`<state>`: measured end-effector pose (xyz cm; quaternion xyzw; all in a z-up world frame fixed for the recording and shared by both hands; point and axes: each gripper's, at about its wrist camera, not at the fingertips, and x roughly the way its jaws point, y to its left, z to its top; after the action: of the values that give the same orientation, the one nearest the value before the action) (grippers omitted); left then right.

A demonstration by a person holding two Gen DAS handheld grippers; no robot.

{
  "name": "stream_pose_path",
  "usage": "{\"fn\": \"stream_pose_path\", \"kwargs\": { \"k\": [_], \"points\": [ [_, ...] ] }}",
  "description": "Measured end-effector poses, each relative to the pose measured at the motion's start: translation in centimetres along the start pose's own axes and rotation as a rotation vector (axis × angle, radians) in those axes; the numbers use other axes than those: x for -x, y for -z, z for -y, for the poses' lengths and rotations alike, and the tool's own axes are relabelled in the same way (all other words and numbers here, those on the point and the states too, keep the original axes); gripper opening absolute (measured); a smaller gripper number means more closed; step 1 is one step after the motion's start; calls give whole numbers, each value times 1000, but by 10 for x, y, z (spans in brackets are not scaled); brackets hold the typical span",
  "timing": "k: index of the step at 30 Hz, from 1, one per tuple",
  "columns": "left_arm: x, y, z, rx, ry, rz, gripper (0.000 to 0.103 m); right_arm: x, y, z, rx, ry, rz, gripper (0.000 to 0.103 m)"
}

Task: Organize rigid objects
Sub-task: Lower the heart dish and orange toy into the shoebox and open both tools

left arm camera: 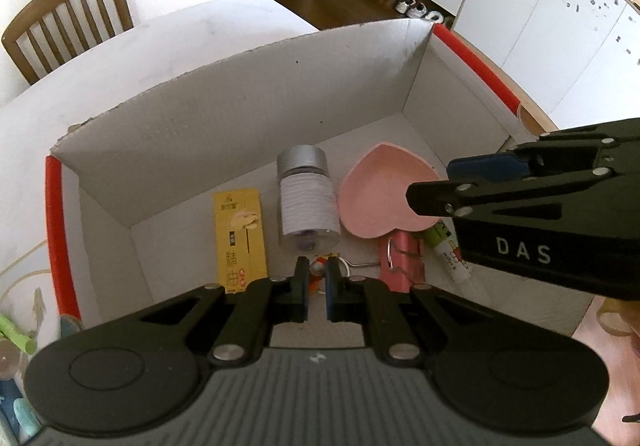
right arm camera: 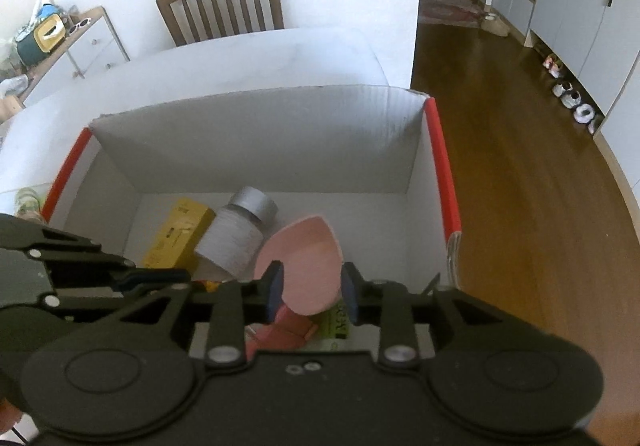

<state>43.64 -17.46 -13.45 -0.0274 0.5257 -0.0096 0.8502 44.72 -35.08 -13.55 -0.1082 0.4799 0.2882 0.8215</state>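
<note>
An open cardboard box [left arm camera: 240,118] with red edges holds a yellow carton [left arm camera: 240,238], a jar with a grey lid [left arm camera: 306,202], a pink heart-shaped dish [left arm camera: 380,198], a pink binder clip [left arm camera: 402,260] and a green-and-white tube [left arm camera: 450,250]. My left gripper [left arm camera: 318,282] hangs above the box floor, jaws a narrow gap apart and empty, over a small orange object [left arm camera: 318,266]. My right gripper [right arm camera: 310,290] is open and empty above the pink dish [right arm camera: 304,266]. The jar [right arm camera: 240,234] and the carton [right arm camera: 176,234] also show there. The right gripper enters the left wrist view [left arm camera: 432,186] from the right.
The box stands on a white table [left arm camera: 120,58] with a wooden chair [left arm camera: 68,18] behind it. Wooden floor [right arm camera: 520,186] and white cabinets [right arm camera: 580,14] lie to the right. Small items sit at the table's left edge [left arm camera: 16,338].
</note>
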Motion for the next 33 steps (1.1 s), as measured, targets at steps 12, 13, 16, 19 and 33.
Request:
{"fn": "stream_pose_path", "kwargs": {
  "k": [12,13,16,19,33],
  "points": [
    [24,5,4,13,8,59,7,24,5,2,-27,-37,49,49],
    [26,6,5,14,8,63,7,27,5,2,-32,-40,54,51],
    [36,10,5,25,7,85,8,35,7,3,-46,-50,68,53],
    [44,14,3,30,8,101,8,43,10,1,-51,-55,84,56],
    [94,40,-12,65,13,212,8,84,22,-23,-25,-86,179,66]
  ]
}}
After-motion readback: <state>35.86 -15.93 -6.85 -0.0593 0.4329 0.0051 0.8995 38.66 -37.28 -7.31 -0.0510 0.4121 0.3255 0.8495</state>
